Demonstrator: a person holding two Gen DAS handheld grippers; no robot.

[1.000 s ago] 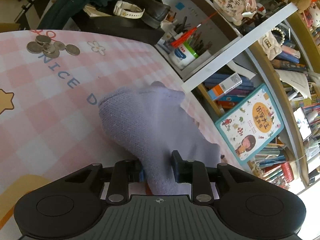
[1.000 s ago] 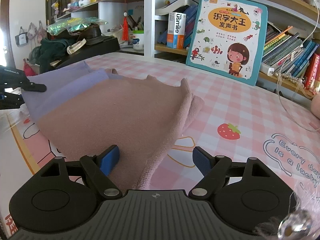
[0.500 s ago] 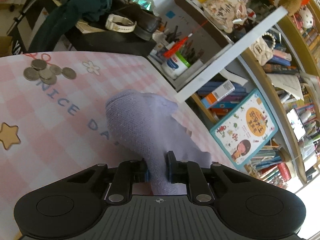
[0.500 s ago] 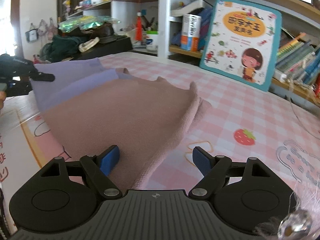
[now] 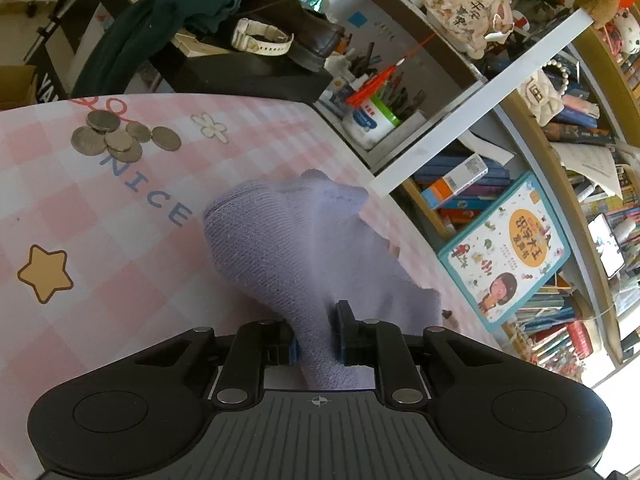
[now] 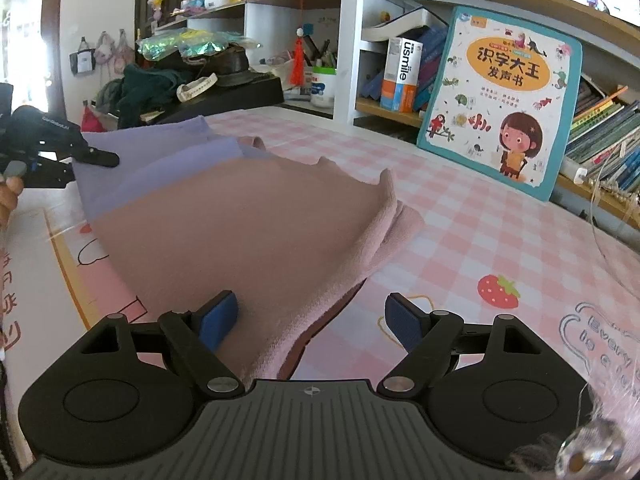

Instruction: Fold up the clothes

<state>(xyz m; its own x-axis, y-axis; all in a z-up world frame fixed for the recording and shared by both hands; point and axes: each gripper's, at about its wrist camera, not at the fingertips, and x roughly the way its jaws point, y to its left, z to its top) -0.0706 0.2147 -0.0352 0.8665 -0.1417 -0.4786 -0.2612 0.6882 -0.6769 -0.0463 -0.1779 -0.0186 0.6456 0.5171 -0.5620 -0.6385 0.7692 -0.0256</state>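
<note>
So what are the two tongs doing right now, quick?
Left tongs: closed on the purple cloth.
Right tongs: open, holding nothing, pink cloth between them.

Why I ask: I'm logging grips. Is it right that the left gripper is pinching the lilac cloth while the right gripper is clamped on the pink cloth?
Not quite. The right gripper is open, with the pink cloth lying loose between its fingers, as the right wrist view shows. The left gripper does pinch the lilac cloth.

A knitted garment [image 6: 248, 216], lavender at one end and dusty pink at the other, lies spread on the pink checked surface [image 6: 460, 216], its lavender end [image 5: 288, 248] bunched and lifted off it, its pink edge doubled into a soft fold.
</note>
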